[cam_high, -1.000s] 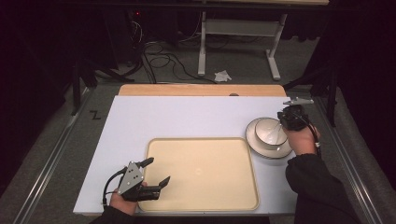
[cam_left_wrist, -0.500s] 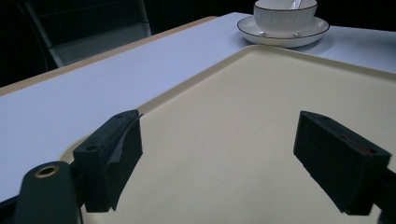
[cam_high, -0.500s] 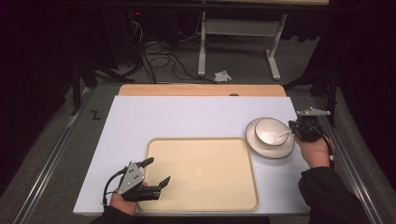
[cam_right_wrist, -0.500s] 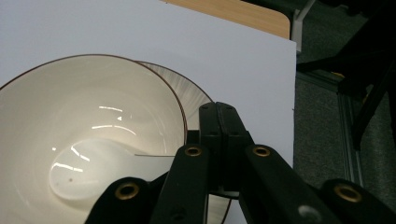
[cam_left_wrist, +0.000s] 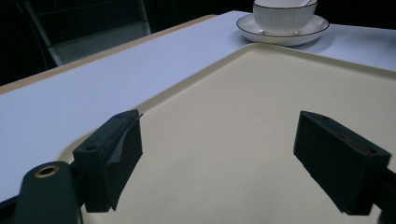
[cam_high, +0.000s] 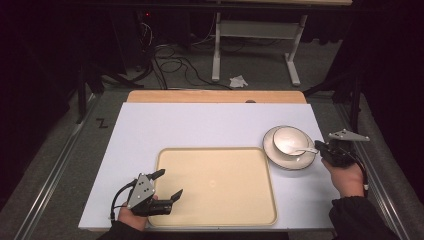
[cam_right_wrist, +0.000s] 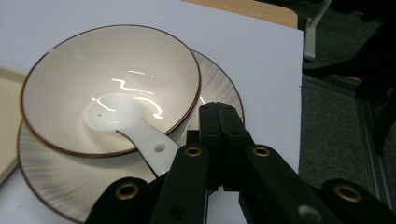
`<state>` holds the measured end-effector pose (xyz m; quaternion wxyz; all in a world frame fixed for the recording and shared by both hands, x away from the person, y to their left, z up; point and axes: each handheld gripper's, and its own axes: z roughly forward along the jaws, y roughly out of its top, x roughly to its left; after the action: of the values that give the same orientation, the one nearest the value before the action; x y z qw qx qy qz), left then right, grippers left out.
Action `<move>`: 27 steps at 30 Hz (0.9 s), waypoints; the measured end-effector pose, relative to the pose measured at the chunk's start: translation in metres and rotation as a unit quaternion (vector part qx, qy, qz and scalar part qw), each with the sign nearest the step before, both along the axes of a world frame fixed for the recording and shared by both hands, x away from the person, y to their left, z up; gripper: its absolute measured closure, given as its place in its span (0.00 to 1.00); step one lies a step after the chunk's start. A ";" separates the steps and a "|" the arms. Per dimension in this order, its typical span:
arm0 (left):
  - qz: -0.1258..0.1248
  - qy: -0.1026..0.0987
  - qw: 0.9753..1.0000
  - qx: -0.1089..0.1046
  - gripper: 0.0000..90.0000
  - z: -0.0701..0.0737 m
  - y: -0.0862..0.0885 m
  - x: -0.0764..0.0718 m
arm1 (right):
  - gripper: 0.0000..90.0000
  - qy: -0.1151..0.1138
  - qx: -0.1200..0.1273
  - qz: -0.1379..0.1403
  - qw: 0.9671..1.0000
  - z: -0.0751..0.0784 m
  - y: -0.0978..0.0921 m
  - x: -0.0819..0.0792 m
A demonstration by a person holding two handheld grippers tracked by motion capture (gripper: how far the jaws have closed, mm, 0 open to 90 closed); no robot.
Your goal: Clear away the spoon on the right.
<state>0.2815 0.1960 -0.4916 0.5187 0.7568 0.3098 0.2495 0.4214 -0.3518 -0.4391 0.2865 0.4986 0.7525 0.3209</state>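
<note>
Cream tray (cam_high: 215, 185): lay on the white table (cam_high: 200, 125), toward the near edge, a little left of centre in the high view.
Left gripper (cam_high: 167, 186): rested over the tray's near left corner, held in a hand (cam_high: 134, 216) at the bottom of the high view.
Left jaws: stood wide apart; in the left gripper view (cam_left_wrist: 224, 149) only bare tray surface lay between the two black pads, nothing gripped.
Far from the left gripper: the bowl (cam_left_wrist: 285, 13) on its plate (cam_left_wrist: 283, 33) sat beyond the tray's far corner, well apart from those pads.
Plate: white with a dark rim, on the table just beside the tray's right far corner, not on the tray.
Bowl: stood upright in the middle of the plate, pale inside with a thin brown rim in the right gripper view.
Spoon (cam_right_wrist: 126, 128): white, its round end lay in the bottom of the bowl, its handle sloped up over the rim toward the right gripper.
Right gripper (cam_right_wrist: 219, 140): held in the hand (cam_high: 345, 175) at the table's right edge, just right of the plate.
Right jaws: pressed together, pad against pad, with no gap between.
Spoon against the fingers: the handle passed just left of the closed tips and beneath the gripper's frame; it did not lie between the pads.
</note>
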 end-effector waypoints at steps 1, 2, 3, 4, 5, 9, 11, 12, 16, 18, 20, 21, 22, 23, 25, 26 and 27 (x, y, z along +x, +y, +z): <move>0.000 0.000 1.000 0.000 0.18 0.000 0.000 0.000 | 1.00 -0.001 0.005 0.001 1.000 -0.001 0.000 -0.003; 0.000 0.001 1.000 -0.001 0.18 0.000 0.000 0.000 | 1.00 -0.005 0.008 0.005 1.000 -0.001 0.001 -0.007; 0.001 0.001 1.000 -0.001 0.18 0.000 0.000 0.000 | 1.00 -0.006 0.010 0.007 1.000 -0.002 0.001 -0.009; 0.001 0.001 1.000 -0.002 0.18 0.000 0.000 0.000 | 1.00 -0.008 0.011 0.009 1.000 -0.002 0.001 -0.012; 0.001 0.001 1.000 -0.002 0.18 0.000 0.000 0.000 | 1.00 -0.008 0.011 0.009 1.000 -0.002 0.001 -0.012; 0.000 0.001 1.000 -0.003 0.18 -0.001 0.000 0.000 | 1.00 -0.023 0.024 0.020 0.999 -0.006 0.004 -0.026; 0.000 0.002 1.000 -0.002 0.18 -0.001 0.000 0.000 | 1.00 -0.024 0.028 0.021 0.999 -0.007 0.005 -0.029; 0.000 0.002 1.000 -0.002 0.18 -0.001 -0.001 0.000 | 1.00 -0.028 0.029 0.028 0.999 -0.008 0.008 -0.033; 0.000 0.002 1.000 -0.002 0.18 -0.001 -0.001 0.000 | 1.00 -0.036 0.031 0.038 0.998 -0.009 0.013 -0.039; 0.000 0.002 1.000 -0.002 0.18 -0.001 -0.001 0.000 | 1.00 -0.040 0.032 0.038 0.998 -0.009 0.015 -0.042; 0.000 0.002 1.000 -0.002 0.18 -0.001 0.000 0.000 | 1.00 -0.049 0.031 0.032 0.998 -0.006 0.016 -0.045; 0.000 0.002 1.000 -0.002 0.18 -0.001 0.000 0.000 | 1.00 -0.049 0.031 0.032 0.998 -0.006 0.016 -0.045; -0.001 0.002 1.000 -0.002 0.18 -0.001 0.000 0.000 | 1.00 -0.055 0.031 0.035 0.997 -0.004 0.016 -0.046; -0.001 0.002 1.000 -0.002 0.18 -0.001 -0.001 0.000 | 1.00 -0.070 0.037 0.037 0.996 0.003 0.017 -0.050; -0.006 0.003 1.000 0.002 0.18 -0.001 -0.001 0.001 | 1.00 -0.085 0.047 0.040 0.994 0.011 0.022 -0.054; -0.006 0.003 1.000 0.002 0.18 -0.001 -0.001 0.001 | 1.00 -0.085 0.047 0.040 0.994 0.011 0.022 -0.054; -0.006 0.004 1.000 0.004 0.18 -0.001 -0.002 0.001 | 1.00 -0.103 0.057 0.046 0.992 0.018 0.030 -0.057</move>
<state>0.2827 0.1943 -0.4929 0.5160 0.7618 0.3060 0.2444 0.3647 -0.3221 -0.4209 0.3187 0.4429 0.7219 0.4257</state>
